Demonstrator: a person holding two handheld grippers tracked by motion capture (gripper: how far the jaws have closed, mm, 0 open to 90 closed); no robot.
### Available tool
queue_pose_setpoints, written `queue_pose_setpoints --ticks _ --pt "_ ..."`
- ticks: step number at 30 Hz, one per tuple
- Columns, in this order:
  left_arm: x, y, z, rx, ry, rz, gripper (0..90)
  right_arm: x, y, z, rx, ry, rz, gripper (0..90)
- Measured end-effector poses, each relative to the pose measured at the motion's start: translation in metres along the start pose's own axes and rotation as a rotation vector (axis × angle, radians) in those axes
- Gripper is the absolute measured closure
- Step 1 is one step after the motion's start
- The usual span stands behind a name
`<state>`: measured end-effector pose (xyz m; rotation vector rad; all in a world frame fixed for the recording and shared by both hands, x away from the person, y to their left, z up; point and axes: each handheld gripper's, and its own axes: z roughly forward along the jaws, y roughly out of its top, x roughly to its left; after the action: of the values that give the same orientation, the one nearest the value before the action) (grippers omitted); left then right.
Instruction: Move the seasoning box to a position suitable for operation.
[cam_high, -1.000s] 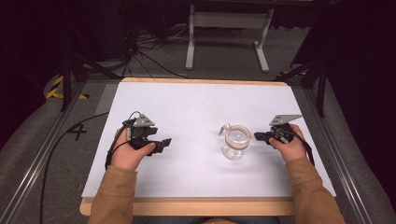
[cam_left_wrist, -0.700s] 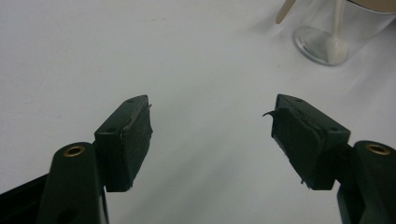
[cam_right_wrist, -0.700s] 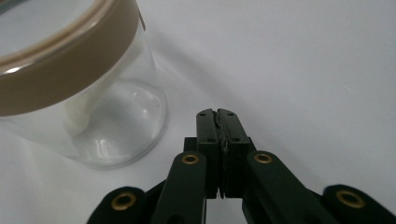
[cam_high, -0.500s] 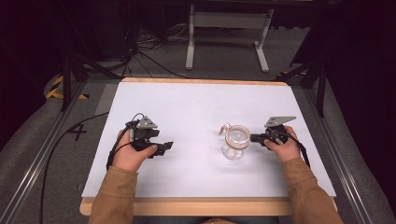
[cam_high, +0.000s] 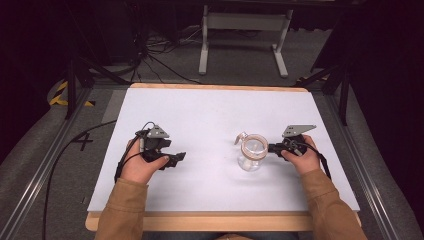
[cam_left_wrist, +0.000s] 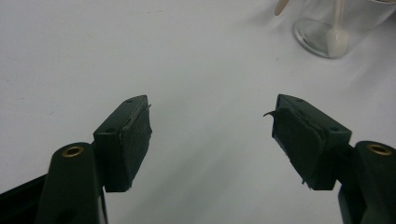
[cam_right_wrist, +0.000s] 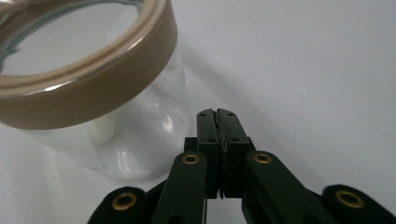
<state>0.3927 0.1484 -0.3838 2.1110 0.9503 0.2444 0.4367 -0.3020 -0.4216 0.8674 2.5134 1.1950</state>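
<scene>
A: Where's the glass jar (cam_high: 251, 152) right now?

B: Upright on the white surface (cam_high: 210, 120), right of centre, with the right gripper (cam_high: 274, 148) just beside it. In the right gripper view the jar (cam_right_wrist: 93, 88) has a tan band round its rim, and the gripper (cam_right_wrist: 218, 116) has its jaws pressed flat together with nothing between them.

A: So it isn't holding the jar?

B: No. Clenched on nothing, tips near the glass wall (whether they touch it, I can't tell).

A: And the other one?

B: The left gripper (cam_high: 177, 159) sits well apart from the jar, toward the left. Its own view shows the gripper (cam_left_wrist: 212, 126) spread wide and empty, the jar's base (cam_left_wrist: 327, 32) off at the top right with something pale standing inside.

A: How far along would you say?

B: Early, I'd judge. Nothing is grasped yet; the jar has still to be gripped or handled.

A: Any label or writing?

B: None I can read on the jar or the grippers.
</scene>
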Motion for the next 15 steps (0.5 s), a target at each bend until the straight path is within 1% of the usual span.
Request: queue_pose_setpoints --ticks 4,7,9,15 --pt "0.001 0.0001 0.0005 0.002 0.001 0.011 28.6 0.0025 0.0011 0.0019 0.002 0.009 -0.015 89.9" --pt "0.0011 0.0 0.0006 0.003 0.002 0.011 28.6 0.0051 0.0018 0.0041 0.01 0.025 -0.026 90.0" --pt "0.0009 -0.0001 0.0009 0.002 0.0 0.007 28.6 0.0068 0.0024 0.0051 0.018 0.01 -0.038 90.0" --pt "0.0009 -0.0001 0.0014 0.01 -0.002 0.007 28.6 0.0074 0.0023 0.0045 0.022 0.012 -0.038 90.0"
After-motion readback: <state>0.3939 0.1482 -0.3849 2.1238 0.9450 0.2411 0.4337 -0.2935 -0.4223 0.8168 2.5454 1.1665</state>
